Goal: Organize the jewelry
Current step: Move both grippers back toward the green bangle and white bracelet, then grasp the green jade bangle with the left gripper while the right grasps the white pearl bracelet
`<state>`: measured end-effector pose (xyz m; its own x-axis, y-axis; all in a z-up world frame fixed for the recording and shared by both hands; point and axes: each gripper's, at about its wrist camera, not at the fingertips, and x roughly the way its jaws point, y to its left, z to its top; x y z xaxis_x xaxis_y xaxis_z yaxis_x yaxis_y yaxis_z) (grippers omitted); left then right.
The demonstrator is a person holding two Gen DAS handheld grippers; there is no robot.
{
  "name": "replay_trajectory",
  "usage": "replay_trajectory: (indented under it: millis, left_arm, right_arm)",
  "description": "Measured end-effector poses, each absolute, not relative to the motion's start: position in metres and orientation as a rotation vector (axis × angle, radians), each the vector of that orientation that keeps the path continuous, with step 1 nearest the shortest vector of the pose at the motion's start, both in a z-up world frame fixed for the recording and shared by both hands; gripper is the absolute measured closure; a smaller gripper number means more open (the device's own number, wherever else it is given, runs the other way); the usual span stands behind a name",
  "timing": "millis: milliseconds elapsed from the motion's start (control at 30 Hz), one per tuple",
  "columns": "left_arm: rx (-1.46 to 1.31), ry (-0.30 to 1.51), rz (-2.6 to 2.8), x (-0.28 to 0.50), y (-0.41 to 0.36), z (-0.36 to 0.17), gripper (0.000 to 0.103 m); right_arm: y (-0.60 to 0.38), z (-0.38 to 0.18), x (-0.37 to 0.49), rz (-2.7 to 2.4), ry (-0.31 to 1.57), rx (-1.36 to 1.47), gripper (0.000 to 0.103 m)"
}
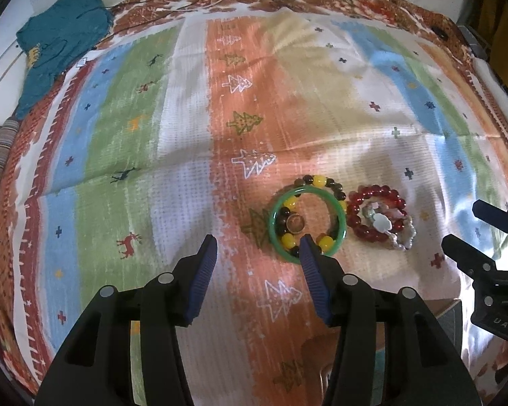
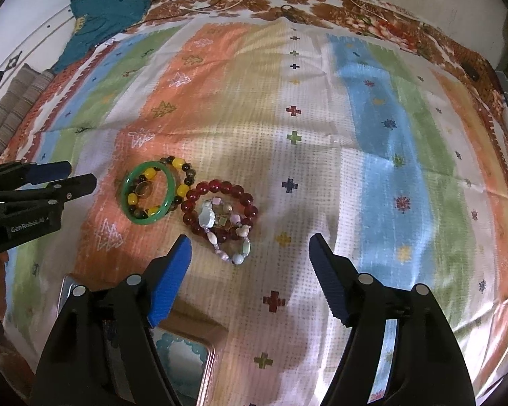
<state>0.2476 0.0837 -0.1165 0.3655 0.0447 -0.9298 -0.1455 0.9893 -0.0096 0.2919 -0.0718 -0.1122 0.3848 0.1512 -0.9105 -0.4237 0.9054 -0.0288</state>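
Two tongs in view, one per hand. Left tongs (image 1: 259,252) stood open, ribbed blue pads spread, nothing between them; the right-hand pad (image 1: 310,253) overlapped the near edge of the green bangle in the left wrist view, contact not determinable. Right tongs (image 2: 250,253) also open and empty, jaws wide, low in the frame.

Nearest, at the bottom of the right wrist view: one shallow box (image 2: 186,355) with a pale metallic rim, holding a strand of light turquoise beads (image 2: 176,341); partly hidden by the tongs.

Middle of the frame, on the striped woven cloth (image 2: 321,169): four bracelets counted. One smooth, glossy green bangle (image 2: 148,198), rigid ring. One bracelet of round yellow and dark brown beads (image 2: 183,182), lying partly under and inside the bangle. One small ring (image 2: 144,189) inside the bangle. One bracelet of translucent red round beads (image 2: 220,186), just right of the bangle. One bracelet of irregular pale stones and shells (image 2: 232,247), overlapping the red one.

Upper left of the frame: one teal garment (image 2: 108,10), crumpled.
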Motion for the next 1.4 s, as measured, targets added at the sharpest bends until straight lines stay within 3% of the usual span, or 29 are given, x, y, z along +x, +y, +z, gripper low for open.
replay_trajectory:
  millis: [1000,1133,1200,1300,1400]
  left_arm:
    - [-0.048,1.254,0.090,0.290,0.080,-0.156,0.052]
    - [-0.042,1.271,0.095,0.294,0.082,-0.164,0.060]
    - [-0.038,1.276,0.096,0.296,0.084,-0.166,0.065]
    - [-0.056,1.278,0.083,0.298,0.085,-0.167,0.069]
    - [-0.056,1.278,0.064,0.300,0.084,-0.169,0.084]
  right_arm:
    - [-0.066,-0.159,0.323,0.357,1.239,-0.296,0.031]
    - [-0.065,-0.162,0.326,0.359,1.248,-0.299,0.032]
    - [-0.064,-0.164,0.327,0.364,1.258,-0.293,0.040]
    - [-0.064,-0.166,0.330,0.361,1.257,-0.299,0.042]
    - [-0.064,-0.169,0.331,0.369,1.271,-0.294,0.056]
